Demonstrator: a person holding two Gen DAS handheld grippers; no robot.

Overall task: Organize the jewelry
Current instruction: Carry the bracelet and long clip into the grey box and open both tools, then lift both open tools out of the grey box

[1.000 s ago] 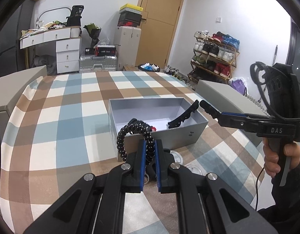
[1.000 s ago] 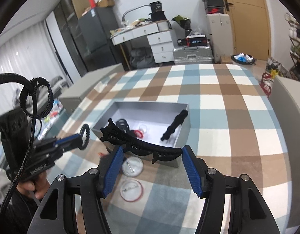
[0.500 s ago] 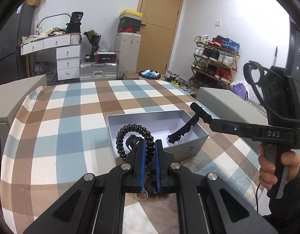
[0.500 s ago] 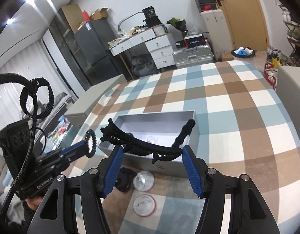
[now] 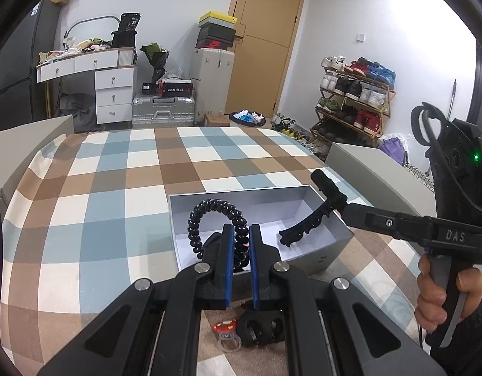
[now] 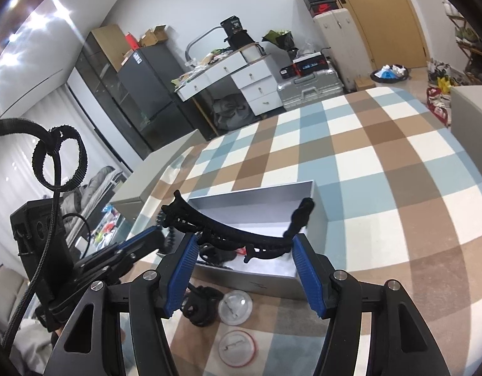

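From the left wrist camera, the left gripper reaches forward and tilts down over the near edge of an open grey cardboard box that sits on a table covered by a blue, brown and white checked cloth. Its two blue-padded jaws are clenched on a black spiral coil hair tie, whose loop arches up toward 11 o'clock above the box interior. At 3 o'clock the right gripper enters level from the right edge, held by a hand wrapped around its black handle at 4 o'clock. A long black curved plastic hair claw clip hangs from its tip, slanting down into the box. On the cloth below the left jaws, at 6 o'clock, lie a small clear ring with a red mushroom top and a black hair clip.

From the right wrist camera, the right gripper points down at the same box. Its blue ribbed pads are spread and grasp the black claw clip lengthwise, one pad against each end, so the clip bridges the gap over the box. At 9 o'clock the left gripper comes in from the left, its tip at the box's left edge. In front of the box, at 6 o'clock, two round clear lidded cases rest on the cloth, one nearer the camera than the other.
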